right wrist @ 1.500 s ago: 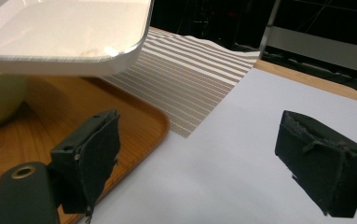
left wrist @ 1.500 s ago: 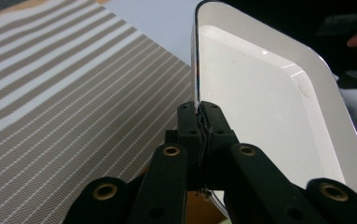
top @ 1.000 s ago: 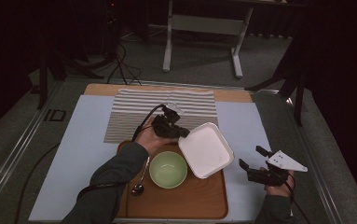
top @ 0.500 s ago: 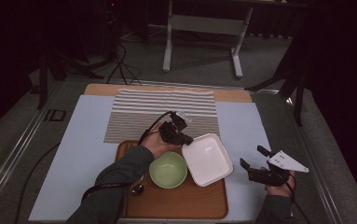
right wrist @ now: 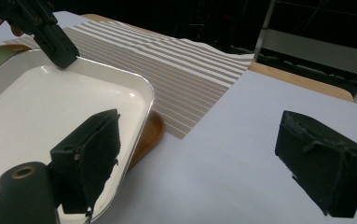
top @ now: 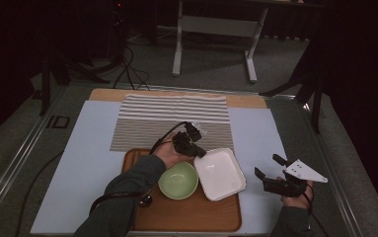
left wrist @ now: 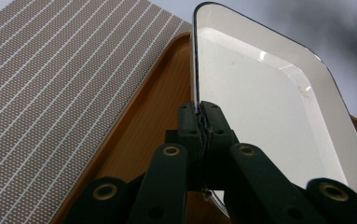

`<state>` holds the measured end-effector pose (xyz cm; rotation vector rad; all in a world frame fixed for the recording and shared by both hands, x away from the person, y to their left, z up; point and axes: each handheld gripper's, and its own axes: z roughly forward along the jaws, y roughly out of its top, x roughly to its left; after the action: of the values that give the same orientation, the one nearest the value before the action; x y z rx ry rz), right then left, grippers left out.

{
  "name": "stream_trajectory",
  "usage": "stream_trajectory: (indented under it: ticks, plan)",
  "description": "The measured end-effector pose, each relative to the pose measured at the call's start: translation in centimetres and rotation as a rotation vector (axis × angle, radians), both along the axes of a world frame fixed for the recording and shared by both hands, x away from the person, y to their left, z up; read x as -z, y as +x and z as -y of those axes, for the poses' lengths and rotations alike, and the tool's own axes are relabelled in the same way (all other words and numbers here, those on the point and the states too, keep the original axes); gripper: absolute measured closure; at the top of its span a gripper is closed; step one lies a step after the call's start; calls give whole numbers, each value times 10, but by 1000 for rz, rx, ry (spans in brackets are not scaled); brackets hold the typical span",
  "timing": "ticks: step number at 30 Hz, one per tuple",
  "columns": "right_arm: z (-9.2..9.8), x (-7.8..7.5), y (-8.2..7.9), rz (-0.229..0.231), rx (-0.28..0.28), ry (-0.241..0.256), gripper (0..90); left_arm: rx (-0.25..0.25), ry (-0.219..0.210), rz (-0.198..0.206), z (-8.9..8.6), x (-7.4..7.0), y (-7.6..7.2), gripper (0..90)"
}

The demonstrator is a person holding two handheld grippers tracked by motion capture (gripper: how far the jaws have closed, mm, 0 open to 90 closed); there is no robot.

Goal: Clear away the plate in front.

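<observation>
A white square plate (top: 219, 174) lies tilted over the right part of a wooden tray (top: 186, 216), its right corner past the tray's edge. My left gripper (top: 200, 152) is shut on the plate's far-left rim; in the left gripper view the jaws pinch the thin edge of the plate (left wrist: 269, 107) at the gripper's tip (left wrist: 202, 109). A green bowl (top: 178, 179) sits on the tray just left of the plate. My right gripper (top: 266, 165) stands open over the white table cover, right of the plate (right wrist: 41, 107), with nothing between its fingers (right wrist: 204, 158).
A striped placemat (top: 171, 118) lies beyond the tray. A spoon (top: 146, 200) rests on the tray's left side under my left forearm. The pale table cover (top: 78, 148) spreads to both sides. A stand's legs (top: 213, 44) are on the floor behind the table.
The left gripper has carried the white plate toward me and to the right, from beside the placemat to the tray's right edge. The right gripper has stayed put.
</observation>
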<state>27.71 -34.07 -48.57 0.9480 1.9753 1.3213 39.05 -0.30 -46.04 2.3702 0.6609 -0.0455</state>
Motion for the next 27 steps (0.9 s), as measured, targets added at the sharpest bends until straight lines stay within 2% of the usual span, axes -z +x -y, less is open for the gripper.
stream_trajectory:
  ticks: [8, 14, 23, 27]
  plan:
    - [-1, 0, 0, -1, 0, -1, 134, 45, 16, -13, 2, 0, -3, 891]
    - [-1, 0, 0, -2, -1, -3, 134, 114, 20, -35, 7, 1, -9, 891]
    - [-1, 0, 0, -3, -4, -3, 134, 209, 54, -61, 15, -2, -15, 890]
    - [-1, 0, 0, -3, -5, -4, 134, 214, 66, -63, 17, -6, -18, 890]
